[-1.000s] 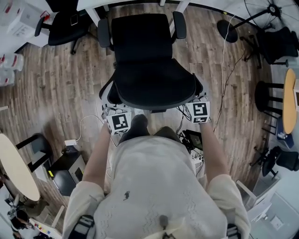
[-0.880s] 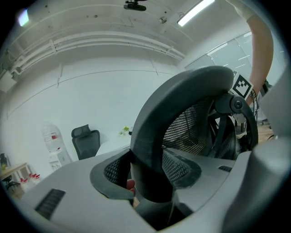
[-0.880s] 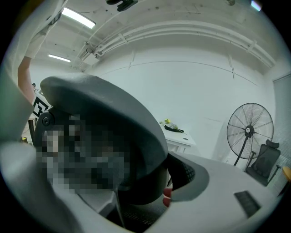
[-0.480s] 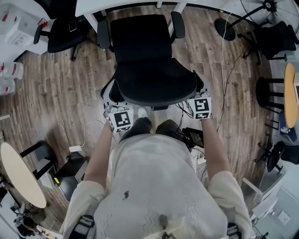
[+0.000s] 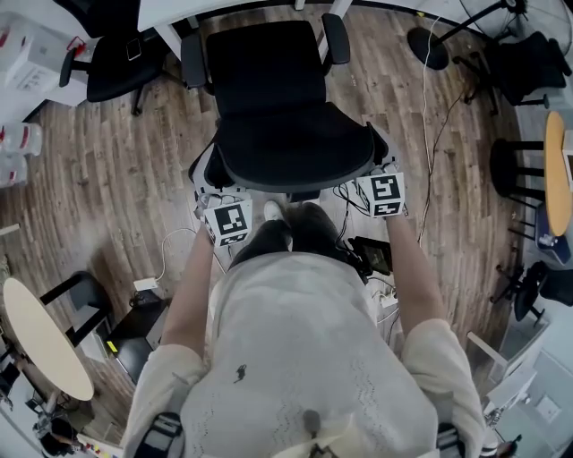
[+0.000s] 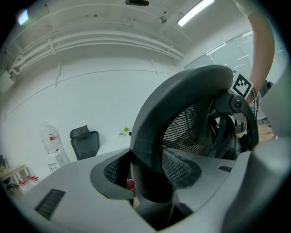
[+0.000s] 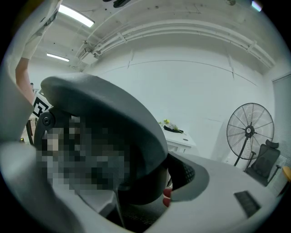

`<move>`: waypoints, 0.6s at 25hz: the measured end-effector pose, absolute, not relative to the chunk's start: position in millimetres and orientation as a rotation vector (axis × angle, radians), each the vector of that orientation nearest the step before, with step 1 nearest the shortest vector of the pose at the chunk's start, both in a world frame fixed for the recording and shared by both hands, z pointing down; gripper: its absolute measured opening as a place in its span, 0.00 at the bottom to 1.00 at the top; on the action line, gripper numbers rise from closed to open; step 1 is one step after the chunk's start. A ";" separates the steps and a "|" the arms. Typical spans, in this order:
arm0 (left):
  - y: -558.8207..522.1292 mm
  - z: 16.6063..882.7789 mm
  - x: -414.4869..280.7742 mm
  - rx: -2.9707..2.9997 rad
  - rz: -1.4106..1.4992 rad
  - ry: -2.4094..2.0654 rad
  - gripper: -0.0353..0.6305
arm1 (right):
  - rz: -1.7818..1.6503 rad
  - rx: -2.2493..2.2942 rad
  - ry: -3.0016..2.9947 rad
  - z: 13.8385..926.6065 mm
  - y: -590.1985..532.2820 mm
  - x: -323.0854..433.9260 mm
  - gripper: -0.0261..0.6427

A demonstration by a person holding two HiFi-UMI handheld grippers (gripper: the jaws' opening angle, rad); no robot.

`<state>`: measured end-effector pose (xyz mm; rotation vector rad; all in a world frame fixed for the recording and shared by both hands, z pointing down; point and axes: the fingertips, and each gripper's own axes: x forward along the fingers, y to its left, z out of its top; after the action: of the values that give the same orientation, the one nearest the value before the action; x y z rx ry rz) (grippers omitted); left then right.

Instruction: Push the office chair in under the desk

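Note:
The black office chair point(image 5: 264, 67) stands on the wood floor with its seat facing the white desk point(image 5: 224, 7) at the top edge. Its curved mesh backrest point(image 5: 295, 148) is nearest me. My left gripper point(image 5: 215, 199) clamps the backrest's left edge, and the thick grey frame point(image 6: 182, 104) fills the gap between its jaws. My right gripper point(image 5: 376, 172) holds the right edge the same way, with the frame point(image 7: 113, 109) pressed between its jaws. The chair's front sits just at the desk's edge. Part of the right gripper view is mosaicked.
A second black chair point(image 5: 116, 54) stands at the upper left by the desk. A standing fan's base point(image 5: 428, 46) and a cable point(image 5: 430, 134) lie to the right, the fan point(image 7: 250, 129) beyond. Black stools point(image 5: 510, 179) line the right side. A round table point(image 5: 40, 335) and a black box point(image 5: 134, 326) sit at lower left.
The chair has rolled toward the desk, with both grippers and the person following it. Both grips on the backrest look unchanged.

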<state>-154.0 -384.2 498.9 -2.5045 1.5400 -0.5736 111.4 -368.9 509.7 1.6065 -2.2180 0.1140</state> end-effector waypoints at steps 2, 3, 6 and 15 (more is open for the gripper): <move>-383.9 500.9 -152.0 -2.506 -0.574 1.546 0.40 | 0.112 1.605 -2.217 509.9 -369.1 113.9 0.47; -383.8 501.4 -151.0 -2.506 -0.572 1.548 0.40 | 0.112 1.605 -2.216 510.2 -369.0 115.1 0.47; -383.1 502.4 -149.3 -2.508 -0.573 1.552 0.40 | 0.111 1.606 -2.215 510.5 -368.5 117.0 0.47; -381.8 504.5 -148.6 -2.508 -0.583 1.554 0.40 | 0.109 1.606 -2.213 512.1 -367.5 118.0 0.47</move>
<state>-148.6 -381.8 504.5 -2.5075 1.5542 -0.5825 118.0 -367.5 512.1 1.6056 -2.2133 0.1091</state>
